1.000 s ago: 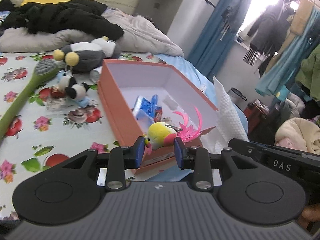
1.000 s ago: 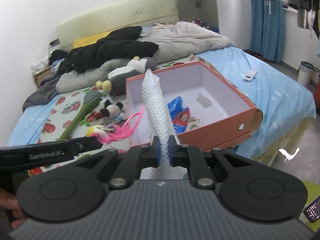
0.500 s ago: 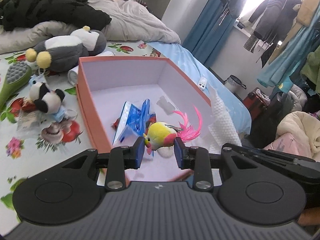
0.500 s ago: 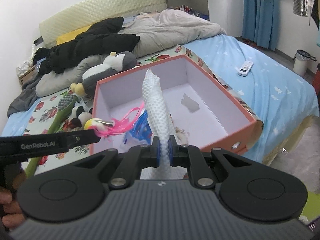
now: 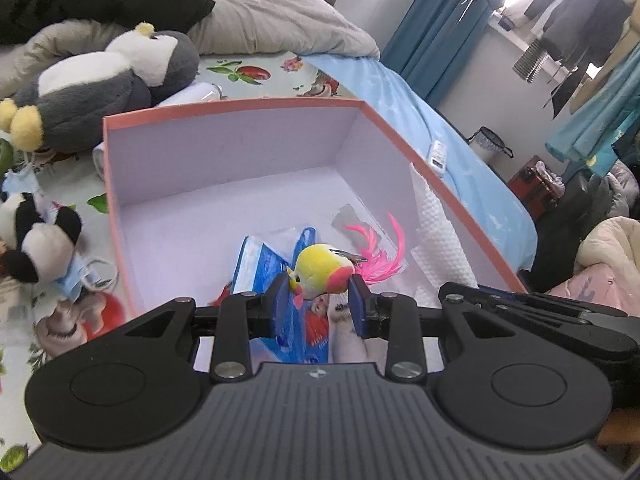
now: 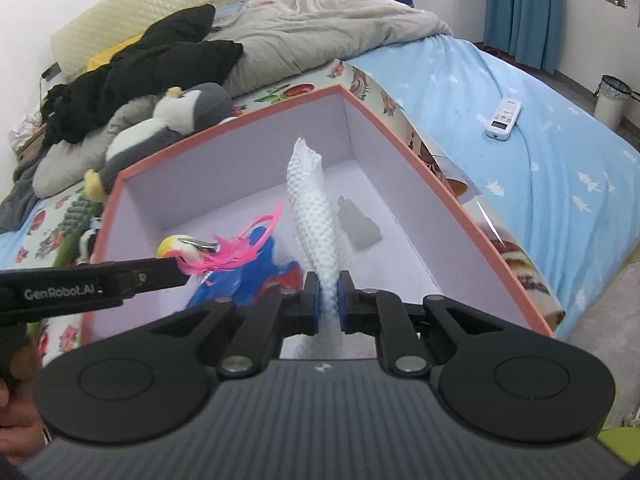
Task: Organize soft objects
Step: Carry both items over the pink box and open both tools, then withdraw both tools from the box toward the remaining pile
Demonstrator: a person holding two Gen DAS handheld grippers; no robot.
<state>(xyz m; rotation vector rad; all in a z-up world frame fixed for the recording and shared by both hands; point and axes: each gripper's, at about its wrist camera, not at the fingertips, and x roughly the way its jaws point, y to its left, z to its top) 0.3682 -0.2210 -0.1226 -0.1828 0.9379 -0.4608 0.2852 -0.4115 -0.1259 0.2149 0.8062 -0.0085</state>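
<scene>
My left claw (image 5: 319, 304): pinching the small yellow plush bird with a pink cheek and pink feather tail (image 5: 323, 268), pads on either flank of its body. It hangs over the near end of the open salmon-pink cardboard box with a pale lilac lining (image 5: 240, 152). Judged light, squashy and springy; the round body is the right hold, since the feathers look frail and would likely slip or bend.

My right claw (image 6: 328, 306): pressed nearly together on the white waffle-textured cloth strip (image 6: 314, 208), gripped low down, the rest standing up above the box interior. Judged very light, limp and easily crumpled; a hold near the middle should keep it from trailing.

Box contents: a blue and red crinkly plastic packet (image 5: 276, 264) and a small clear wrapper (image 6: 358, 228) on the floor of the box.

Surface: a bed with a floral, fruit-printed sheet (image 5: 256, 72), the box resting on it. Beside the box lie a large grey-and-white plush penguin (image 5: 104, 84) and a small black-and-white plush panda (image 5: 36, 248).

Room: rumpled grey duvet (image 6: 320, 28), black clothing (image 6: 160, 60), white remote control (image 6: 503, 114) on the light-blue sheet, blue curtains (image 6: 524, 4).
</scene>
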